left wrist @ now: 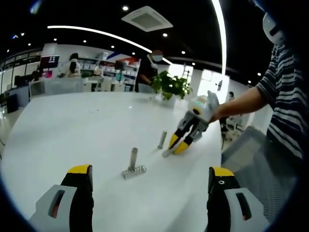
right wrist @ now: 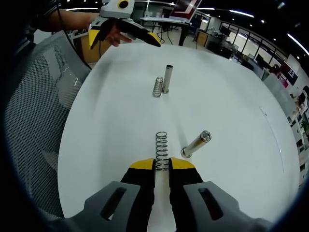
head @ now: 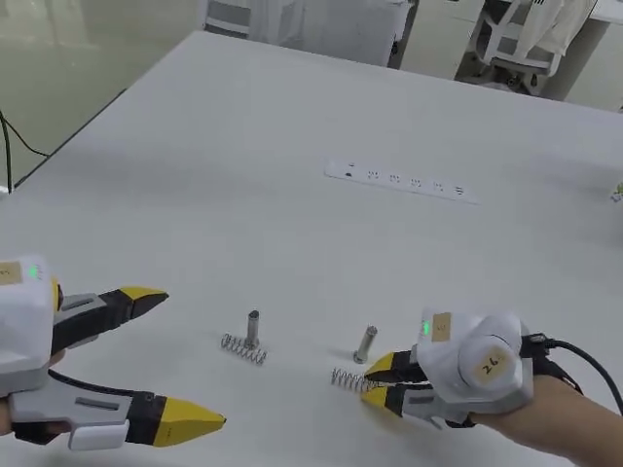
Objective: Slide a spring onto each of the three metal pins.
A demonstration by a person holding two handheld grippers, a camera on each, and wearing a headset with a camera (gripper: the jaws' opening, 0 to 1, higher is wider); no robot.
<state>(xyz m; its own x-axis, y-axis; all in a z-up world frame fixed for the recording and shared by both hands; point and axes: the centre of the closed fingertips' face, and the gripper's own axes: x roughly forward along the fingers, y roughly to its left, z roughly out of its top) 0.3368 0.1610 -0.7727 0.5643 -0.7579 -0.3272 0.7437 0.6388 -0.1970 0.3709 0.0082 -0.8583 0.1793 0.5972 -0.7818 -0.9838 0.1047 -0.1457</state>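
Observation:
Two short metal pins stand on the white table [head: 292, 126]. The left pin [head: 253, 327] [left wrist: 133, 158] [right wrist: 168, 78] has a loose spring [head: 243, 347] [left wrist: 134, 171] [right wrist: 158, 86] lying at its foot. Beside the right pin [head: 366, 342] [left wrist: 162, 139] [right wrist: 196, 144] a second spring [head: 346, 379] [right wrist: 161, 144] lies flat, and my right gripper [head: 383, 381] [right wrist: 162, 164] [left wrist: 177, 147] is shut on its near end. My left gripper [head: 170, 358] [left wrist: 150, 171] [right wrist: 126, 30] hovers wide open to the left of the pins, holding nothing.
A white power strip [head: 401, 182] lies further back on the table. Office chairs [head: 516, 44] stand past the far edge. A grey mesh chair [right wrist: 38, 96] is close to the near edge. A person's striped sleeve [left wrist: 285, 96] is at the right.

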